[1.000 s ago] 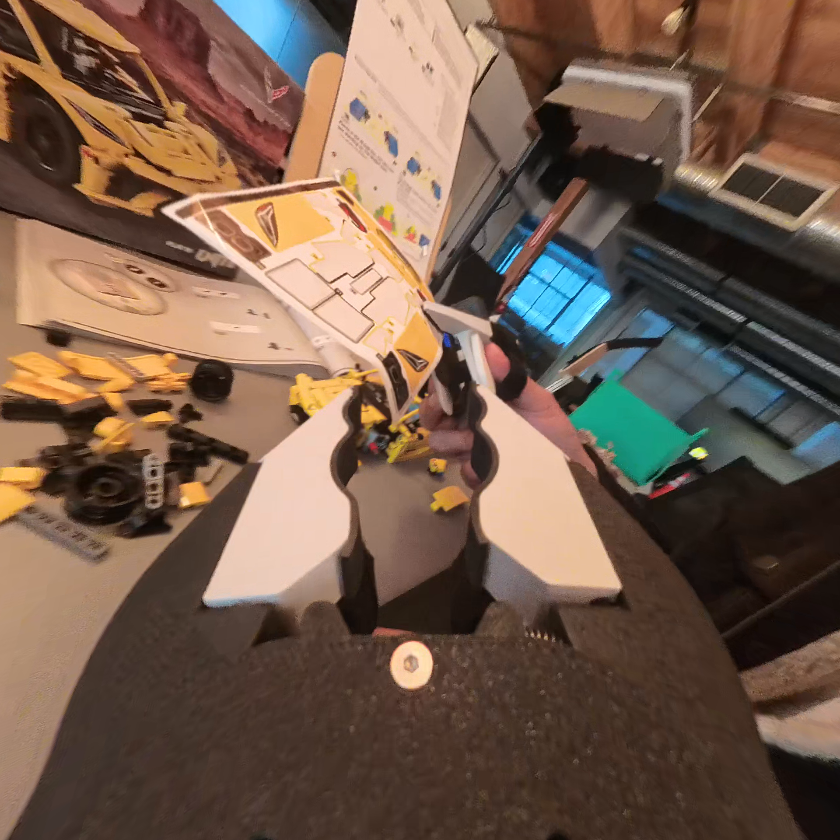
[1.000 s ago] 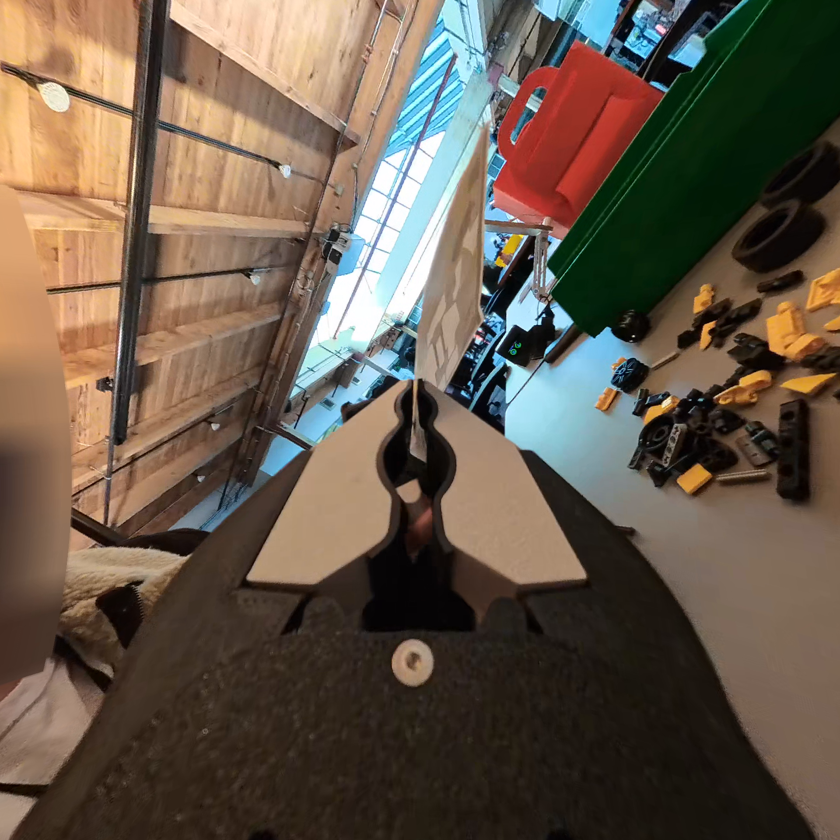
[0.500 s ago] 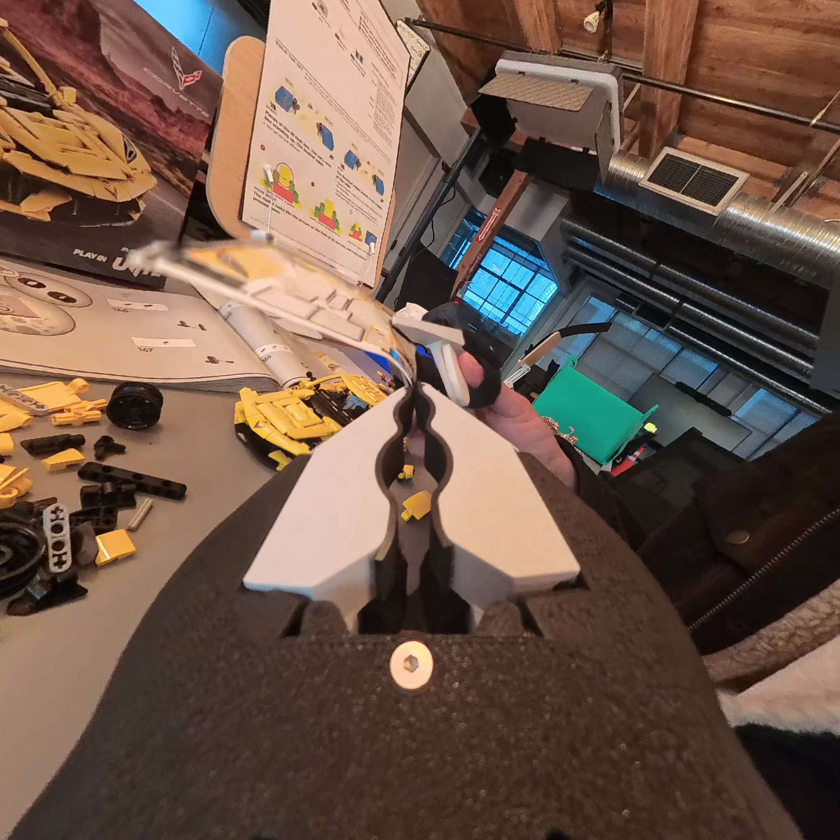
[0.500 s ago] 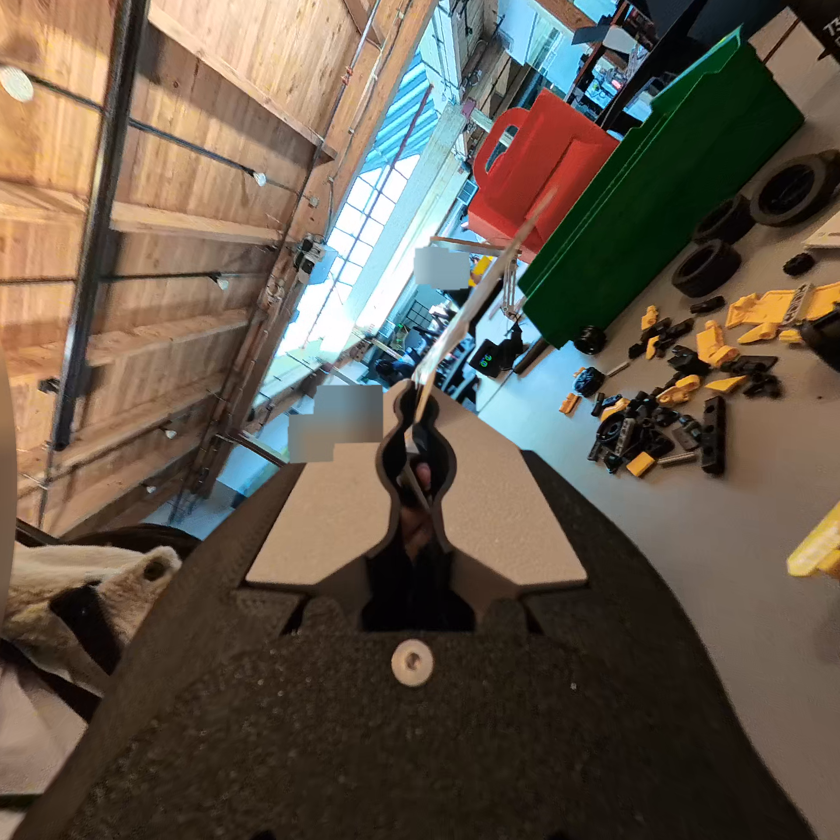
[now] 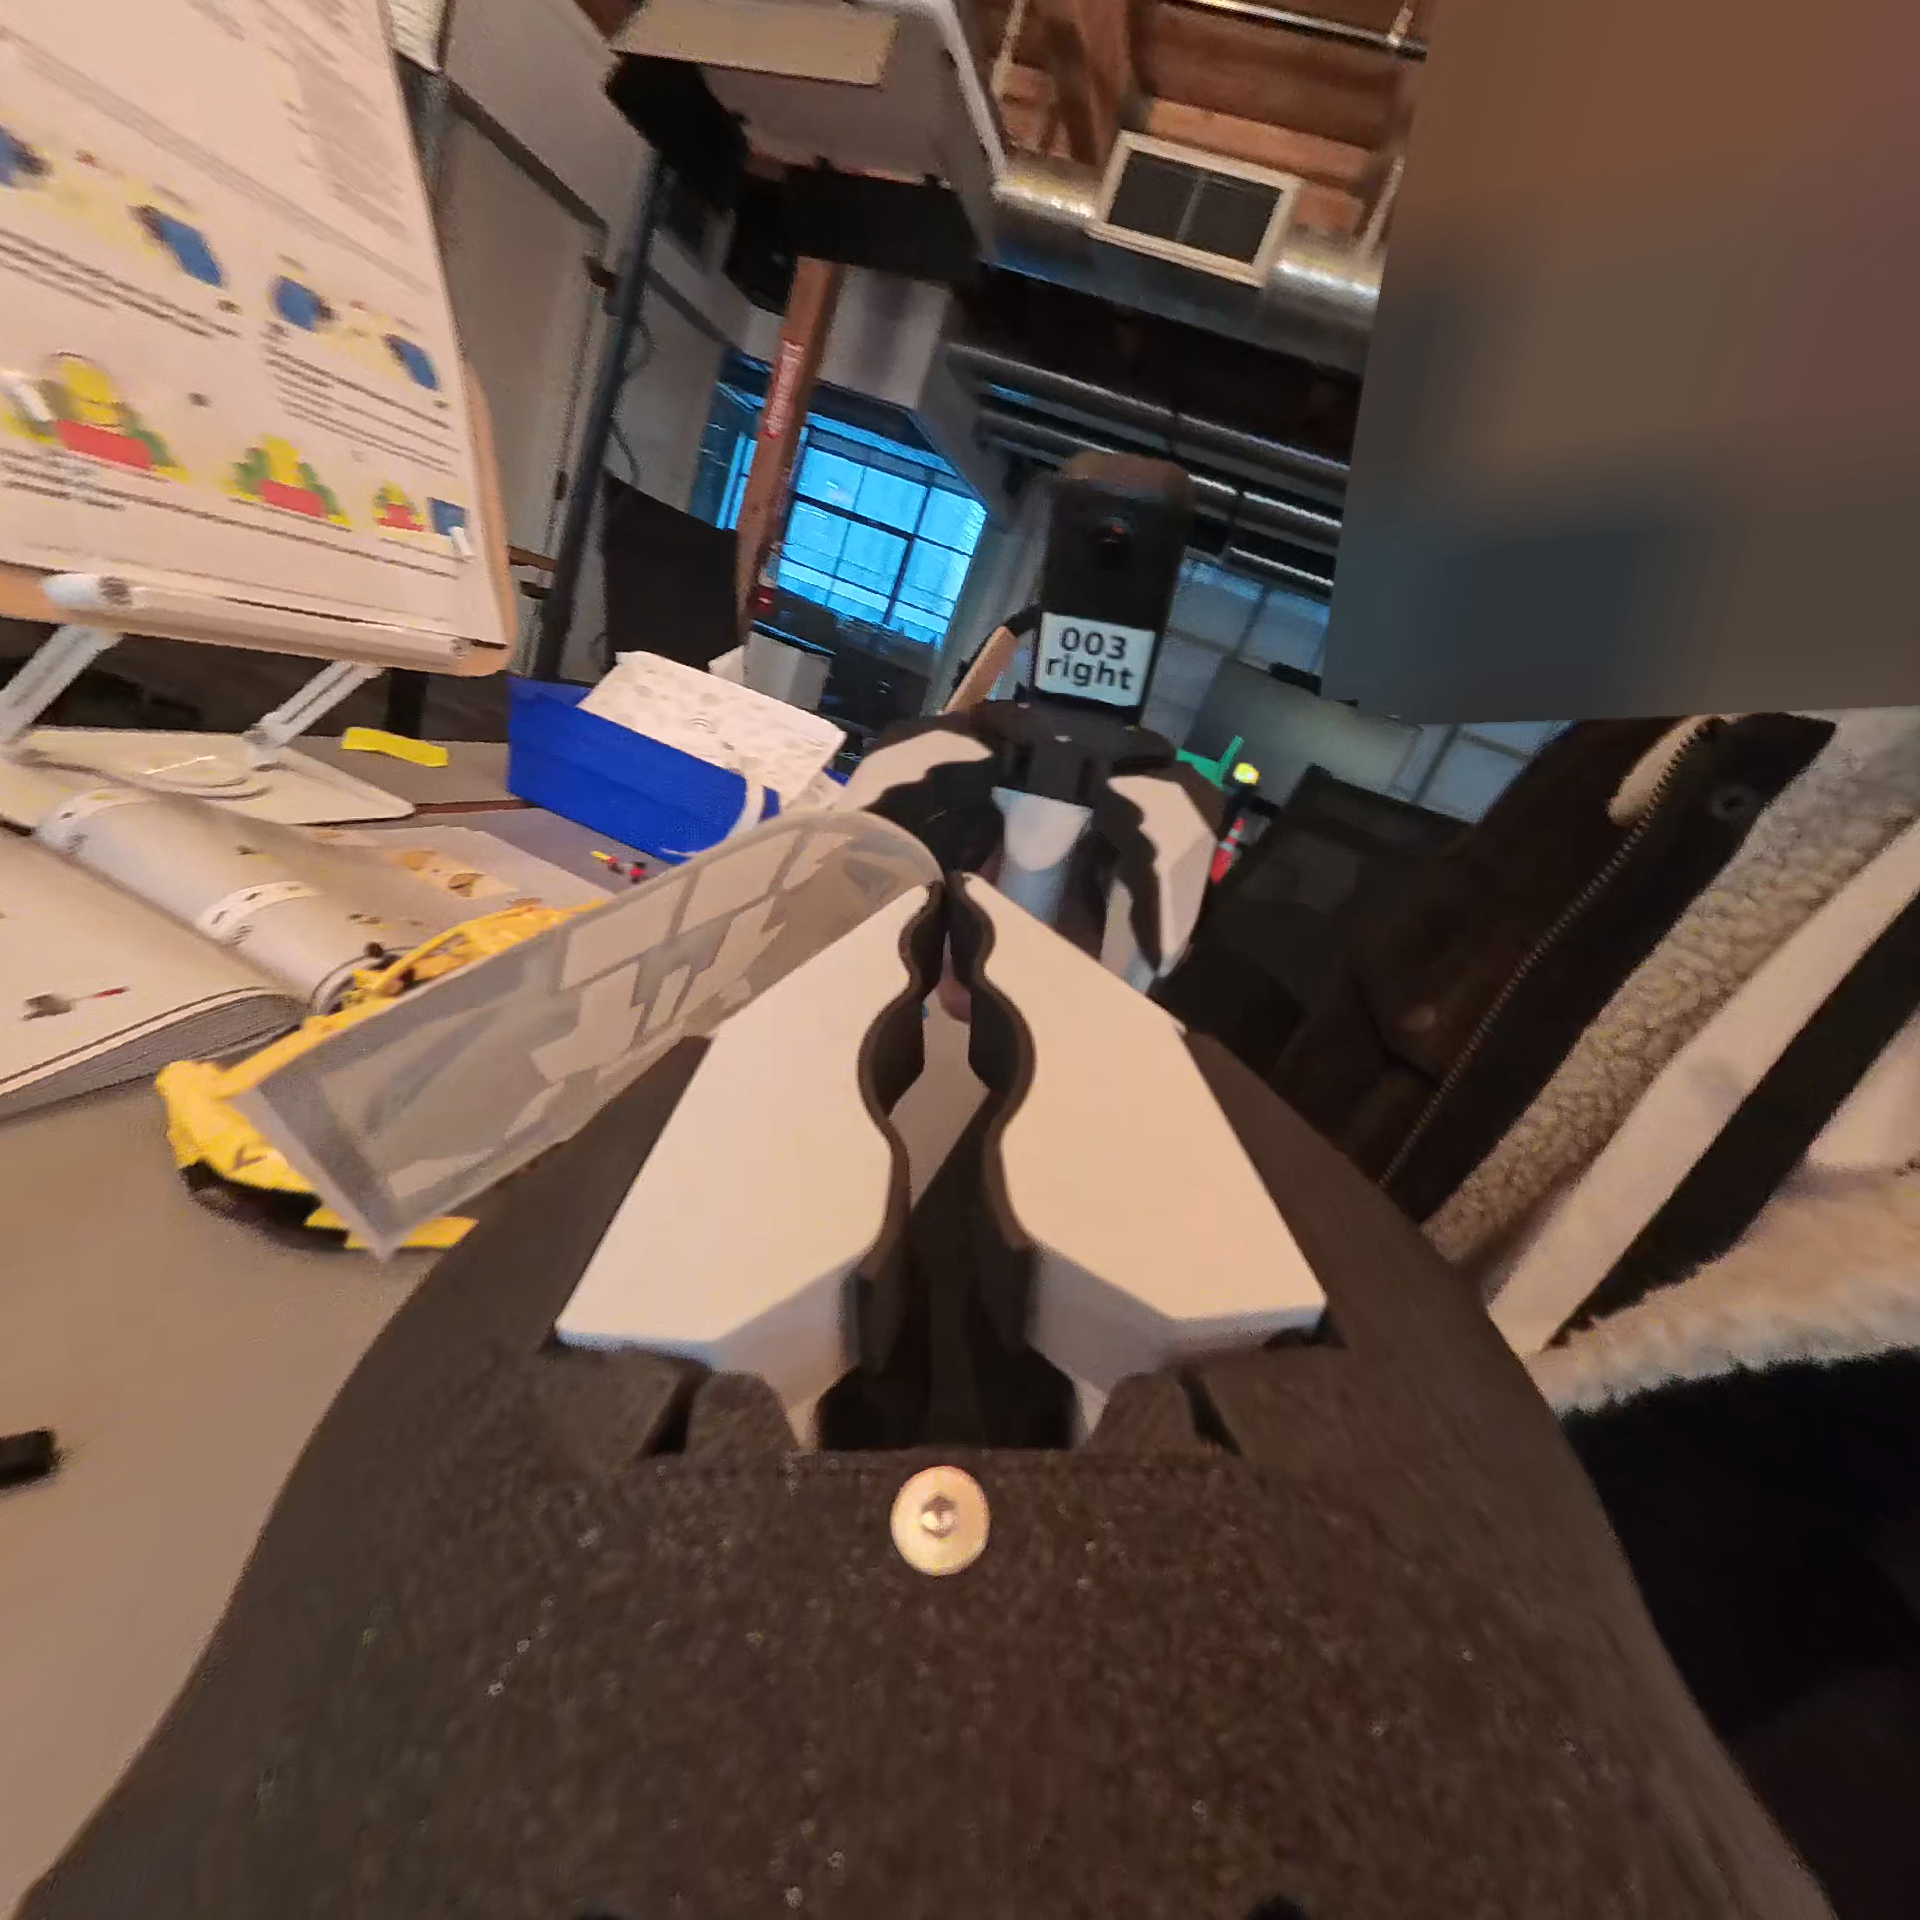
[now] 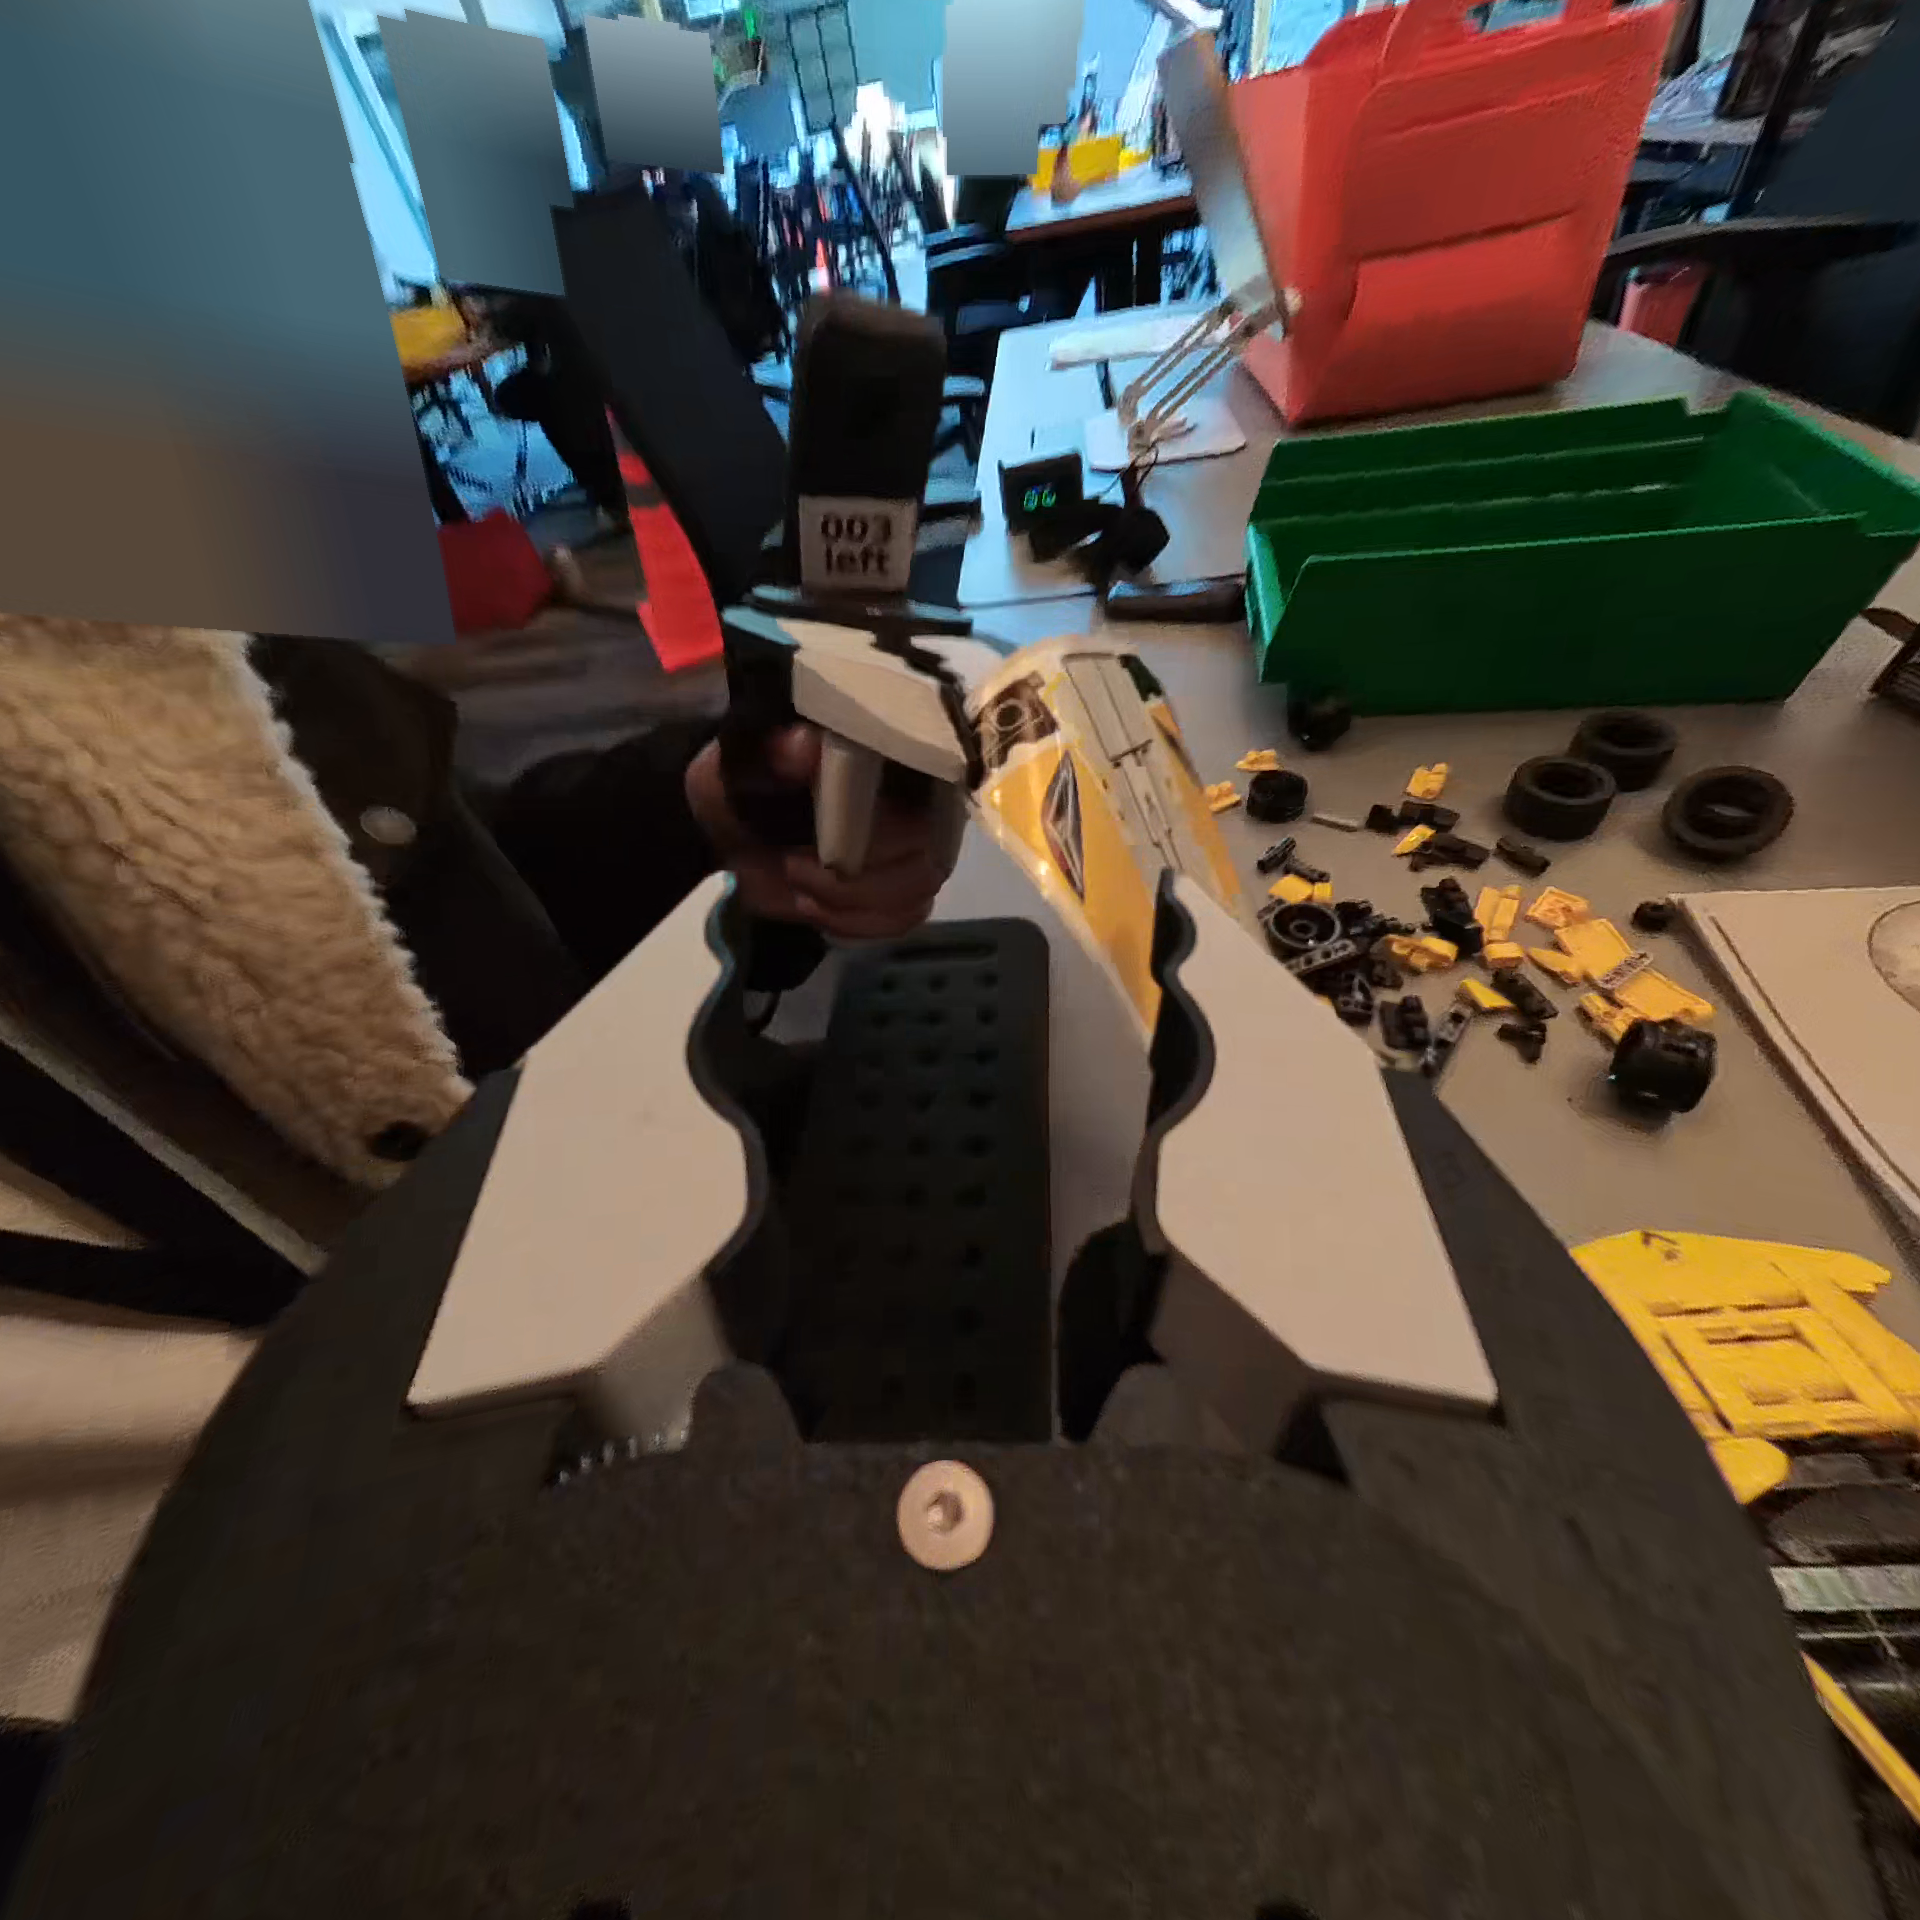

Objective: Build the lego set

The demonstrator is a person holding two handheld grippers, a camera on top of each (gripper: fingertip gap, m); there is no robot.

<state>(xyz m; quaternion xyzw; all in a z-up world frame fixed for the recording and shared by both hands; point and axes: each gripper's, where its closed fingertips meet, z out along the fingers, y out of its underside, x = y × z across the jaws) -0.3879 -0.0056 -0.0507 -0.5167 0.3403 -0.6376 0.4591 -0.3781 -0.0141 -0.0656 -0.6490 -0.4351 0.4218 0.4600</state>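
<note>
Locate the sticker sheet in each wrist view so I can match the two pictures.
Left wrist view: the sticker sheet runs from lower left up to centre, its end pinched in the shut left gripper.
Right wrist view: the sticker sheet sits just right of centre, above the open right gripper, held by the left gripper.
Shared landmark: the yellow car model on the table.

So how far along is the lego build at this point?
Partly done. A yellow car body lies assembled on the table. In hand: the left tongs are shut on the sticker sheet, while the right tongs stand open and empty. Left: many loose yellow and black pieces and three tyres remain unattached beside the green bin.
</note>
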